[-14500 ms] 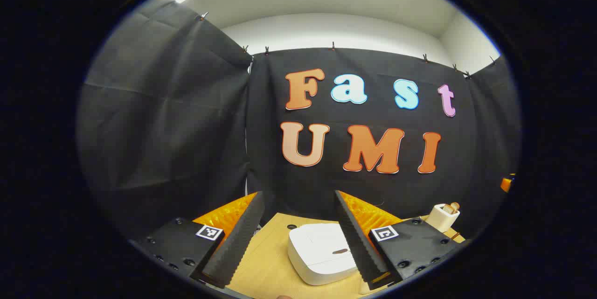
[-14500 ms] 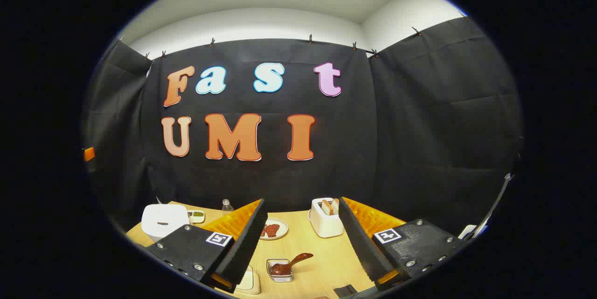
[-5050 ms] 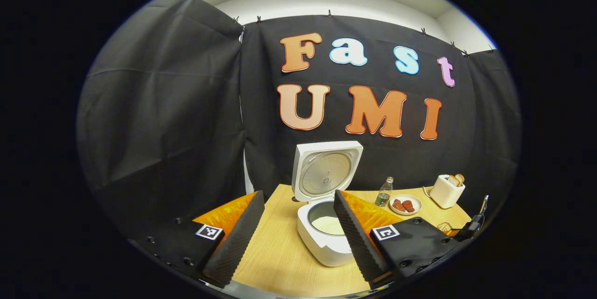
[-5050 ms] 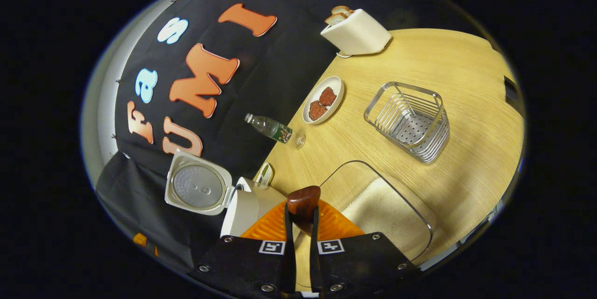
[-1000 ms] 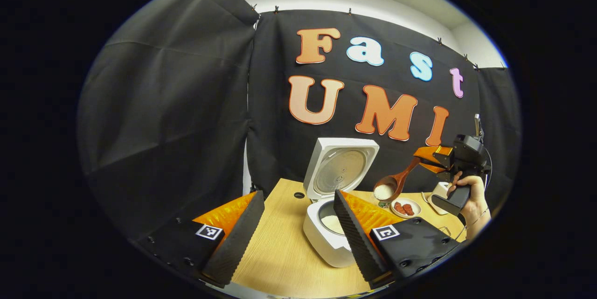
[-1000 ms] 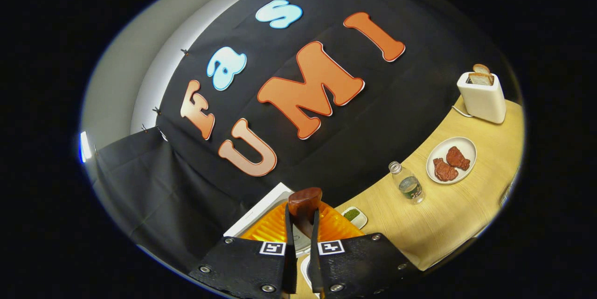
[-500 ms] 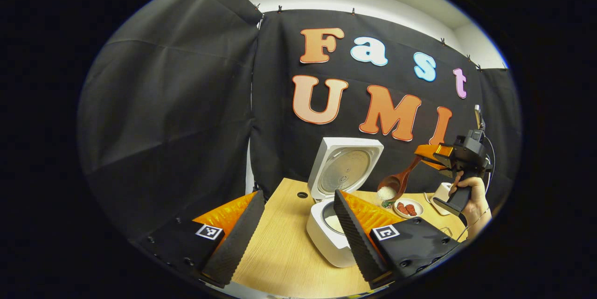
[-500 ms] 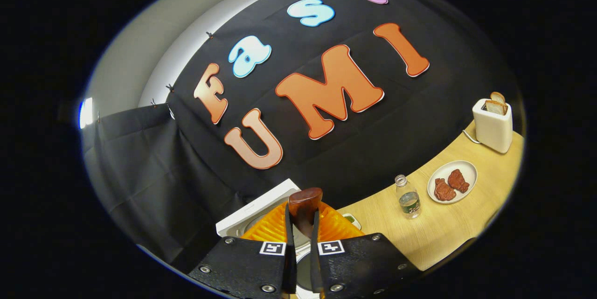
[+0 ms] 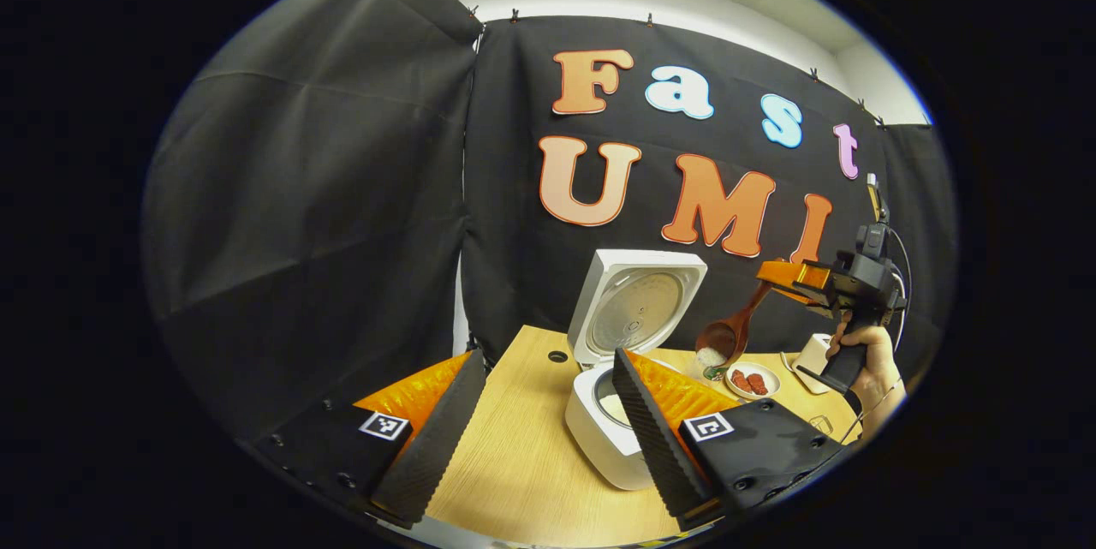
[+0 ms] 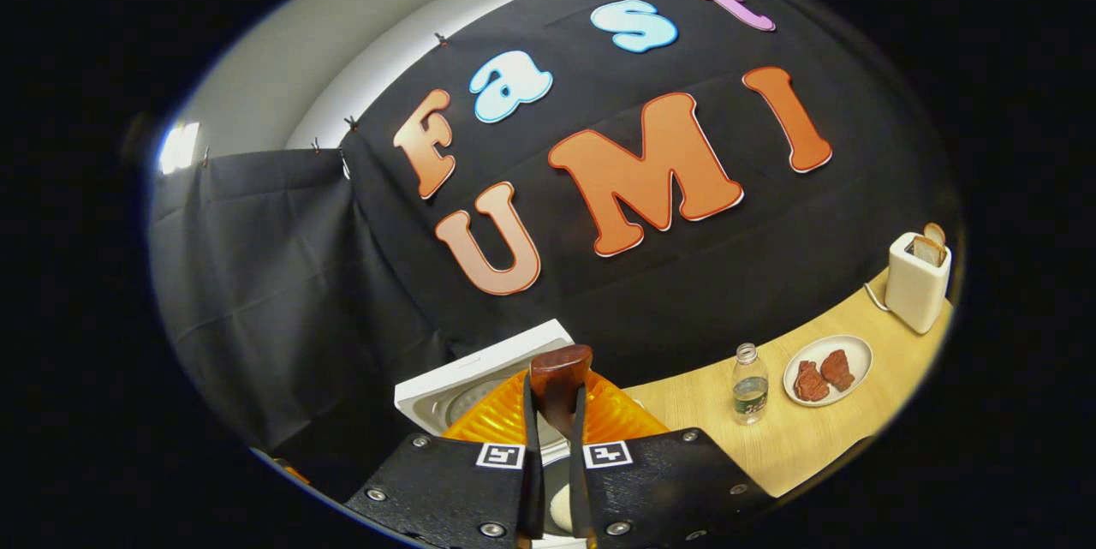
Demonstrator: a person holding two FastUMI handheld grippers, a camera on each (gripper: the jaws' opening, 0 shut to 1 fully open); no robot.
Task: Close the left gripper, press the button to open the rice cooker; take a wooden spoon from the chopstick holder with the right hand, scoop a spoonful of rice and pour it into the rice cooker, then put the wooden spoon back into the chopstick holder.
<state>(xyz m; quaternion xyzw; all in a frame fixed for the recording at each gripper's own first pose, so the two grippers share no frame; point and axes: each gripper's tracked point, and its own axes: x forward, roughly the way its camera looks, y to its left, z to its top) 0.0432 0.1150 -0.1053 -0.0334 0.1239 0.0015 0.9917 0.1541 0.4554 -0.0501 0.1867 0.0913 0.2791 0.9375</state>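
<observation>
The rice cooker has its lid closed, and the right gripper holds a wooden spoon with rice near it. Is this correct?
Not quite. The left gripper view shows the rice cooker with its lid raised open. The rest stands: the right gripper holds the wooden spoon, with rice in its bowl, near the cooker.

Left gripper: two black housing blocks, each bearing a square black-and-white marker and dark screws, backed by ribbed orange panels; fingers serrated. Right gripper: matching black blocks, silver-headed screws, paired markers, ribbed orange panel behind. In the left gripper view it carries a black pistol handle, cable looping off; thin bracelet on the wrist of the hand.
</observation>
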